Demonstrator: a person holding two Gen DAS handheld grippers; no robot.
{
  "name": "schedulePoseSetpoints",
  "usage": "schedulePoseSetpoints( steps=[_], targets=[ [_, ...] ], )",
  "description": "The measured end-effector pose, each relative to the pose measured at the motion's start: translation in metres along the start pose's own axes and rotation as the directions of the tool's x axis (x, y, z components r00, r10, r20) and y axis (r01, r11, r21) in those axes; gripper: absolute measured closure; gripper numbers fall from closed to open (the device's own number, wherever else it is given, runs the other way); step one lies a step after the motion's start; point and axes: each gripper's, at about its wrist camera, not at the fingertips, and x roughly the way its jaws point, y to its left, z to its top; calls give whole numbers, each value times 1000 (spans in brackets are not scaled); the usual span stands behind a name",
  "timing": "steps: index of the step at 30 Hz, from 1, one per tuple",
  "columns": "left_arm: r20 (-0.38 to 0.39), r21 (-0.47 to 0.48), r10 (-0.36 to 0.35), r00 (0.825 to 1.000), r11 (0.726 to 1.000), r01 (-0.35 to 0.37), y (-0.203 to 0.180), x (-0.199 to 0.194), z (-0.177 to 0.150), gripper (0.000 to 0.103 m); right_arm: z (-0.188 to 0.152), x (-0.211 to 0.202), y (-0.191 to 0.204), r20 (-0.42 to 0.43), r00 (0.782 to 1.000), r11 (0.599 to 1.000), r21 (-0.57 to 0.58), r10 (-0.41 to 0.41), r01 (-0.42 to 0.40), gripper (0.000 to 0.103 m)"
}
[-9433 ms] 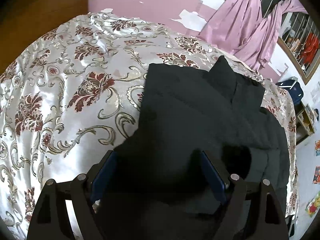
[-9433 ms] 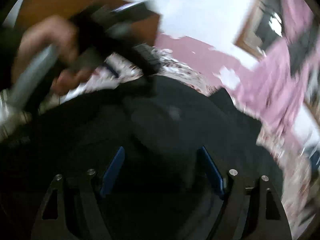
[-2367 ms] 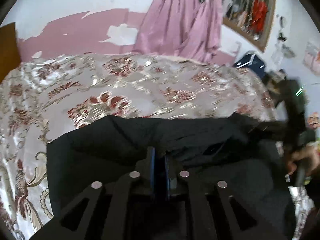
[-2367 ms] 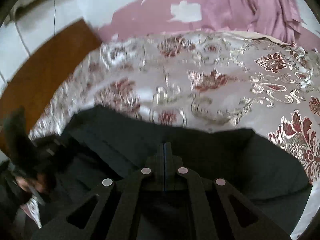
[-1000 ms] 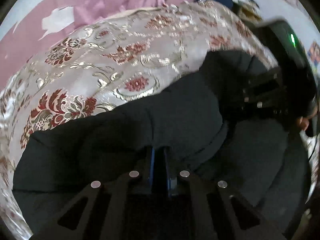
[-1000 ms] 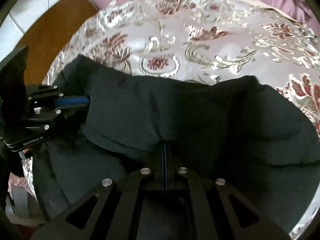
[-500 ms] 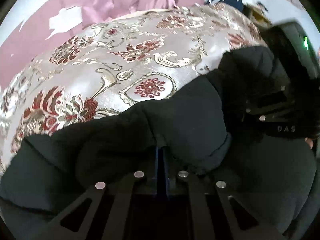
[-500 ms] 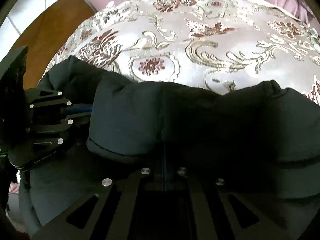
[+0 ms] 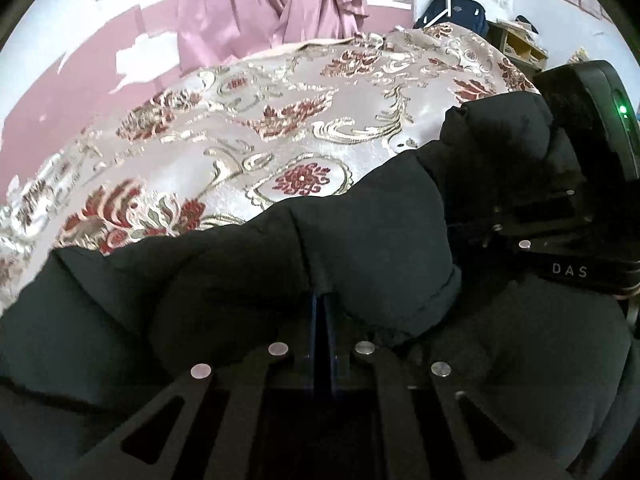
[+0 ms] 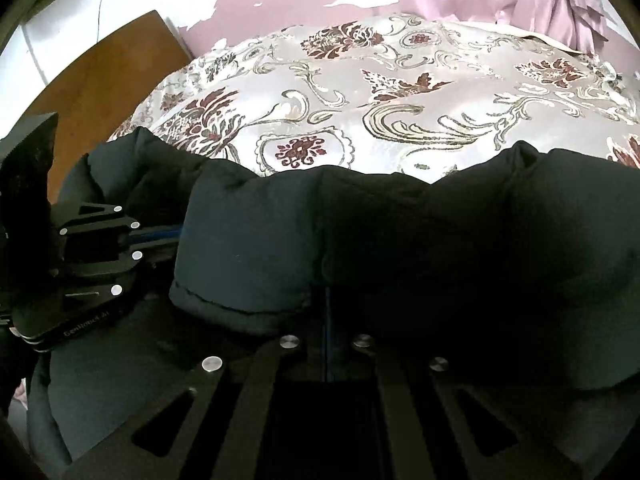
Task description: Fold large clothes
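A bulky black padded jacket (image 9: 372, 240) lies on a bed covered by a shiny cream bedspread with red floral pattern (image 9: 248, 136). The left gripper (image 9: 322, 312) has its blue-lined fingers pinched together on a folded jacket edge, and the right gripper (image 10: 327, 304) likewise clamps the jacket edge beside it. Pink curtains (image 9: 260, 4) hang behind.

Even, soft daylight; strong fisheye warp, dark vignette at corners.
Satin bedspread (image 9: 280, 128) shows pale sheen; black jacket (image 10: 440, 240) underexposed, folds barely resolved; slight softness toward both frames' edges.
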Motion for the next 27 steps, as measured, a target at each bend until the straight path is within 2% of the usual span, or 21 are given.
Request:
schedulePoseSetpoints(
  steps=[3, 5, 6, 8, 9, 10, 11, 12, 13, 15, 16, 17, 18, 19, 21, 25, 27],
  targets=[
    [15, -1, 34, 999, 999, -34, -3, -18, 2, 96, -5, -10, 5, 45, 999, 1000, -16, -11, 12, 103],
    [18, -21, 59, 998, 998, -59, -5, -30, 3, 92, -6, -24, 7, 57, 998, 1000, -14, -20, 21, 103],
    [13, -43, 73, 997, 996, -72, -6, -37, 3, 89, -8, -32, 8, 62, 998, 1000, -5, -29, 29, 98],
    [-5, -110, 70, 998, 991, -70, -2, -49, 4, 84, -12, -50, 9, 85, 996, 999, 19, -30, 29, 79],
    [-8, -136, 68, 998, 988, -69, 1, -53, 4, 81, -14, -57, 9, 92, 995, 999, 34, -27, 24, 58],
    [-10, -188, 58, 998, 980, -59, 4, -63, 5, 75, -15, -68, 9, 104, 994, 998, 58, -17, 11, 46],
    [-8, -212, 51, 999, 976, -52, 6, -68, 5, 71, -16, -80, 11, 109, 993, 997, 71, -45, 37, 43],
    [0, -248, 48, 999, 968, -46, 8, -77, 6, 61, -15, -89, 15, 110, 990, 994, 71, -87, 79, 41],
    [18, -289, 50, 999, 956, -43, 10, -91, 7, 44, -15, -96, 17, 116, 987, 993, 63, -111, 105, 41],
    [68, -338, 72, 995, 940, -45, 9, -115, 5, 23, -14, -117, 24, 138, 979, 988, 51, -152, 146, 39],
    [99, -351, 83, 992, 936, -43, 8, -129, 5, 19, -14, -126, 26, 150, 974, 985, 52, -169, 163, 34],
    [126, -357, 87, 988, 933, -37, 6, -143, 4, 19, -14, -139, 29, 167, 969, 983, 53, -181, 175, 30],
    [139, -360, 88, 986, 932, -32, 5, -150, 3, 16, -14, -151, 33, 184, 965, 982, 56, -188, 180, 21],
    [154, -365, 95, 983, 930, -33, 2, -163, 1, 13, -15, -162, 36, 203, 960, 981, 58, -195, 187, 18],
    [172, -372, 119, 978, 927, -48, -4, -183, -1, 11, -17, -181, 43, 232, 951, 979, 56, -203, 195, 17],
    [198, -390, 148, 969, 919, -61, -17, -222, -10, 7, -24, -227, 60, 306, 926, 975, 56, -223, 216, 4],
    [210, -400, 156, 965, 915, -61, -24, -239, -15, 5, -28, -244, 67, 332, 916, 974, 61, -226, 218, 3]
  ],
)
